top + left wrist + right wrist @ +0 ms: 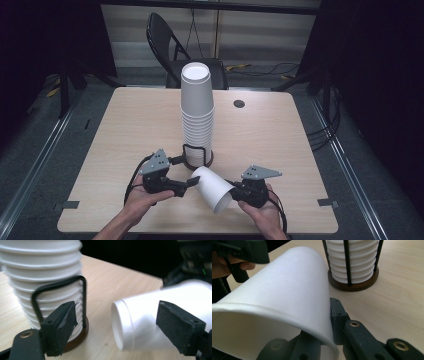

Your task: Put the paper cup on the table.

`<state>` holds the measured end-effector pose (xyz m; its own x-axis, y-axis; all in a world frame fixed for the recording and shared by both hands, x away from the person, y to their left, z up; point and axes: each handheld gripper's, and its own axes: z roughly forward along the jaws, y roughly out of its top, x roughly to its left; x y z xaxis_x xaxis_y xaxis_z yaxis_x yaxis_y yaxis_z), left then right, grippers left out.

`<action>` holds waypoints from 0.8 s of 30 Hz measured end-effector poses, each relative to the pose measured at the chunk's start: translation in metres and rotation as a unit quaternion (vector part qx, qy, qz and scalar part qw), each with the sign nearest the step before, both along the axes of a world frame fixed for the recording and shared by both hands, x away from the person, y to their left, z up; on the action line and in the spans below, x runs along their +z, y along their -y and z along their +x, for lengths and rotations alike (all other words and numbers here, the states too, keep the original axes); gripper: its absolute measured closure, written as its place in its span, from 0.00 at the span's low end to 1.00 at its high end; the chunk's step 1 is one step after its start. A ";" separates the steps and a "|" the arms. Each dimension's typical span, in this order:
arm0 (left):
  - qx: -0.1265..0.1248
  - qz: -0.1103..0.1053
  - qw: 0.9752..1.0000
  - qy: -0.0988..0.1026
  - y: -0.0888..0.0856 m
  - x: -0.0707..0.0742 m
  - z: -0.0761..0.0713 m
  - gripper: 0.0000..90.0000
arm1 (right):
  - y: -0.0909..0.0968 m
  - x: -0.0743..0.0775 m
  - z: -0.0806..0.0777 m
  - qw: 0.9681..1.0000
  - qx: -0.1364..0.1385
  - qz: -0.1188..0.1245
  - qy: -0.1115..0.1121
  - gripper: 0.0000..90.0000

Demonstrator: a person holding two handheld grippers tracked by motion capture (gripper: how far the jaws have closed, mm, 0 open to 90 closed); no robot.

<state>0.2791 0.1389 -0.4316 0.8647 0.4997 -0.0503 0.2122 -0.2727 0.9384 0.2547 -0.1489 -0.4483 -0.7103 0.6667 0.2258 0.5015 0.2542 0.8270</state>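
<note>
My right tongs [235, 191] pinch the rim of a paper cup [213, 188] lying tilted at lower centre, off the stack [197, 112] above it, while my left tongs [194, 180] stand open around its base, so placing it seems left.

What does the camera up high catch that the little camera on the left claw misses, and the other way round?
High view alone: the full height of the cup stack, the whole table, the folding chair behind it, both hands, and the right claw clamped on the loose cup's rim.

Left claw view alone: the left claw up close, its pads standing wide open, one beside the holder's wire loop, the other in front of the loose cup's side.

Both: the loose cup lying sideways, the stack, the wooden tabletop.
</note>
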 end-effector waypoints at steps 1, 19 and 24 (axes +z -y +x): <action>-0.006 0.013 1.000 0.012 0.001 -0.001 -0.002 0.18 | 0.003 -0.001 0.003 1.000 -0.002 -0.001 -0.023 0.96; -0.122 0.150 0.972 0.132 0.022 -0.021 -0.024 0.17 | 0.006 0.004 0.015 0.993 0.028 -0.043 -0.103 0.96; -0.140 0.166 0.965 0.148 0.025 -0.025 -0.025 0.17 | 0.002 0.004 0.019 0.989 0.043 -0.046 -0.137 0.96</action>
<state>0.2543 0.1136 -0.4565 0.9199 0.1898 0.3431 -0.1784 -0.5765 0.7973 0.2739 -0.1506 -0.4439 -0.6856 0.6330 0.3595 0.6770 0.3729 0.6345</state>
